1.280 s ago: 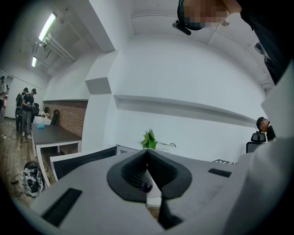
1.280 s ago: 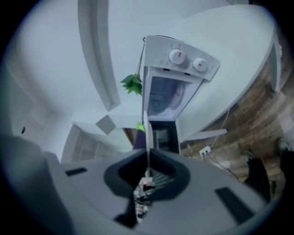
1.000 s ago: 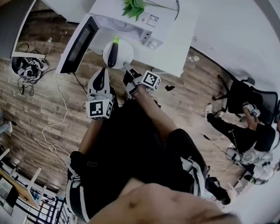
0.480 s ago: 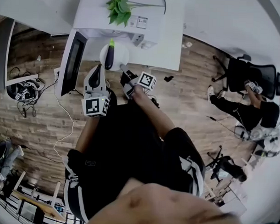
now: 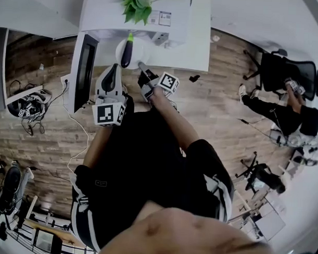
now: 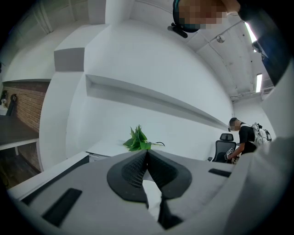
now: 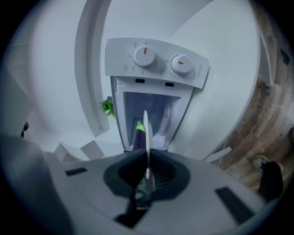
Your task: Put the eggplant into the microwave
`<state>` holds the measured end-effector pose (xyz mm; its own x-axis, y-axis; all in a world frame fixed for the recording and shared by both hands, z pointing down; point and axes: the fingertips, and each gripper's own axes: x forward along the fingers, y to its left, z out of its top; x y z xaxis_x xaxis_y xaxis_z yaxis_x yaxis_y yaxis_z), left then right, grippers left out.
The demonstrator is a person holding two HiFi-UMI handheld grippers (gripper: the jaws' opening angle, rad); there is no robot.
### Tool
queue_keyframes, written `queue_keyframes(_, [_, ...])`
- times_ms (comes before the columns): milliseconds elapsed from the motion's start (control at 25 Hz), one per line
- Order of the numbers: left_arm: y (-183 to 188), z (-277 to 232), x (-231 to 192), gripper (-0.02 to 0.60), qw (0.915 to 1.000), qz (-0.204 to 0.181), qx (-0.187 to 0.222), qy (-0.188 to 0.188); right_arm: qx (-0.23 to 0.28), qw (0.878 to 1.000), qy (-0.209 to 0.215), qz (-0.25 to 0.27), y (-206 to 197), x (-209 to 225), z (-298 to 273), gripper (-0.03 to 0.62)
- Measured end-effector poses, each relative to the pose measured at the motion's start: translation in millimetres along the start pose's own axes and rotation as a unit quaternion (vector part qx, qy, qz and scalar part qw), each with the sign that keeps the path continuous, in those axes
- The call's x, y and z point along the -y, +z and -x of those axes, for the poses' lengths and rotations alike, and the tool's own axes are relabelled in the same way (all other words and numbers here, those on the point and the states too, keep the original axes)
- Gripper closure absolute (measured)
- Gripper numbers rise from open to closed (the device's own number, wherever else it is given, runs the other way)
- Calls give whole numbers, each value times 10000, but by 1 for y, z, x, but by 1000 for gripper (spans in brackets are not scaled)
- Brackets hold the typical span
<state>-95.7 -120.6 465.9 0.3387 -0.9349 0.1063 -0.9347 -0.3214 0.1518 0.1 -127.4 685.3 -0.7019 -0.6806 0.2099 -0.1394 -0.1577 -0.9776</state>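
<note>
Pinching only the thin rim of a round white plate point(image 7: 146, 124), the right gripper point(image 7: 147, 160) has its jaws clamped on that edge. The left gripper point(image 6: 146, 158), jaws pressed together on nothing, points away at the wall. A dark purple eggplant with a green stem point(image 5: 126, 54) lies loose on the plate, in front of the white two-dial microwave point(image 7: 156, 62), whose door stands ajar. Likely hazards: the one-sided grip lets the plate tip — the eggplant rolls off — or the rim strikes the cavity frame.
</note>
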Motion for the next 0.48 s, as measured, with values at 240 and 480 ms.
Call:
queue_keyframes(240, [3, -1, -9, 548, 9999, -1, -28, -165, 295, 9995, 65, -45, 7, 4, -21, 553])
queue_keyframes(480, [-4, -5, -14, 548, 9994, 52, -73, -324, 555, 9983, 62, -135, 16, 14, -42, 553])
